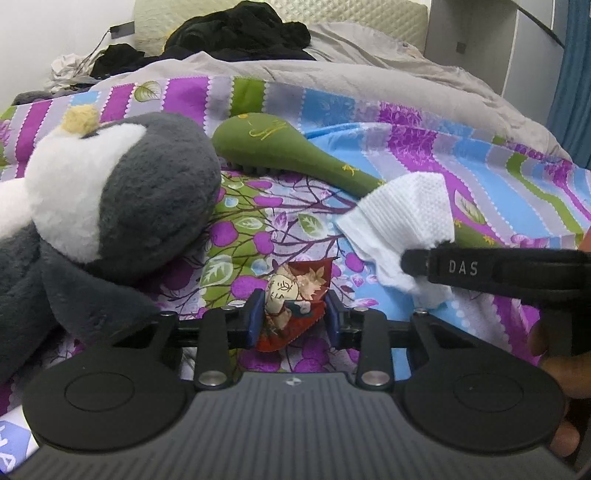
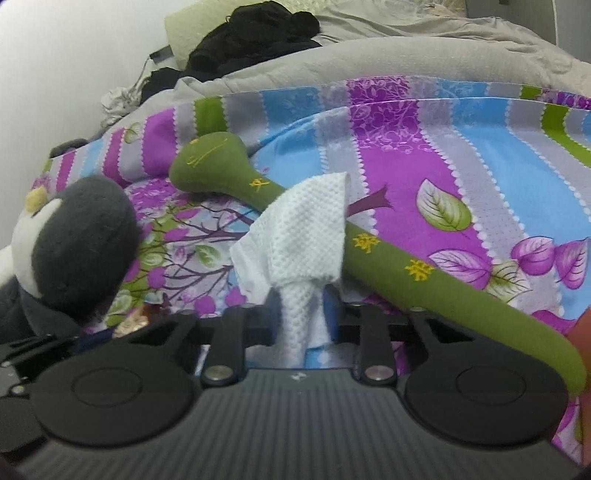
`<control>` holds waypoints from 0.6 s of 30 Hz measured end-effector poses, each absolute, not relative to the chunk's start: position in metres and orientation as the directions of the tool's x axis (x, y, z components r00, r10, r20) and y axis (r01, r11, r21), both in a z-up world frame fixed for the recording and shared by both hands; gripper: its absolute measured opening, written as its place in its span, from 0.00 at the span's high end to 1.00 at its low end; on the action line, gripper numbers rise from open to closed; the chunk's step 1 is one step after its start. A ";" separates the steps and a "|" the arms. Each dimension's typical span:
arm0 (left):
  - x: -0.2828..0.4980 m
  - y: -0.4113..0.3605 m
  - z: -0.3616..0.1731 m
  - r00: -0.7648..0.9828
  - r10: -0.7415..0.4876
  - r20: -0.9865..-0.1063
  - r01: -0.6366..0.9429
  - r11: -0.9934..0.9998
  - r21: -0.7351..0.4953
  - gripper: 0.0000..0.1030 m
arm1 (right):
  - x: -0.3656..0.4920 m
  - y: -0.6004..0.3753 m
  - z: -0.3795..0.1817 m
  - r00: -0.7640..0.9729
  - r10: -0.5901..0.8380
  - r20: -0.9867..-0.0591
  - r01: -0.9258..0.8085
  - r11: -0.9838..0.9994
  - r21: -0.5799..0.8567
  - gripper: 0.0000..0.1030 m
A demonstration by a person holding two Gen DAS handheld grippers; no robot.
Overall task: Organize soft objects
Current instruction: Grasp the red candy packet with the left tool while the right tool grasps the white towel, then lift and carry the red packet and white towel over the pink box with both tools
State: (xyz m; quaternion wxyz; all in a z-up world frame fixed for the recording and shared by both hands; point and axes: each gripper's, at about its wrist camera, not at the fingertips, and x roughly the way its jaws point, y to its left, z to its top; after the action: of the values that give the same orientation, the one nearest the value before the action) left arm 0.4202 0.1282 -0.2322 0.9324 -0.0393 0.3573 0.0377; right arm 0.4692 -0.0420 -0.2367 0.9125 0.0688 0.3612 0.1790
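Note:
My left gripper point(image 1: 293, 314) is shut on a small red printed pouch point(image 1: 291, 299) just above the patterned bedsheet. A grey and white penguin plush point(image 1: 122, 206) lies close to its left. My right gripper point(image 2: 303, 317) is shut on a white textured cloth point(image 2: 306, 236), which drapes over a long green plush massage hammer point(image 2: 399, 266). The right gripper also shows in the left wrist view point(image 1: 410, 264), entering from the right with the cloth point(image 1: 402, 221) in its jaws. The hammer head point(image 1: 258, 142) lies behind the pouch. The penguin shows at the left of the right wrist view point(image 2: 74, 243).
The colourful striped and floral sheet point(image 1: 406, 122) covers the bed. A grey duvet point(image 1: 369, 62) and a heap of black clothes point(image 1: 240, 33) lie at the far end by a cream pillow point(image 1: 388, 18). A blue curtain point(image 1: 576, 74) hangs at the right.

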 end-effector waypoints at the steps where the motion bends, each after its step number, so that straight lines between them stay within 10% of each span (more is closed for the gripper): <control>1: 0.418 0.128 -0.230 0.742 0.043 -0.669 -0.102 0.994 -0.049 0.62 | 0.469 -0.043 -0.236 0.671 0.373 -0.641 -0.273 0.928 0.253 0.87; 18: 0.353 0.114 -0.180 0.750 -0.011 -0.661 -0.107 0.985 -0.138 0.62 | 0.407 -0.068 -0.199 0.686 0.339 -0.644 -0.246 0.941 0.233 0.93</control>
State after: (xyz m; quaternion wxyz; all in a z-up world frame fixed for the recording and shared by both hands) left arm 0.3531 0.1144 -0.1797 0.9317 -0.0840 0.3525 0.0257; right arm 0.4065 -0.0676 -0.1988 0.9159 0.0640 0.3628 0.1595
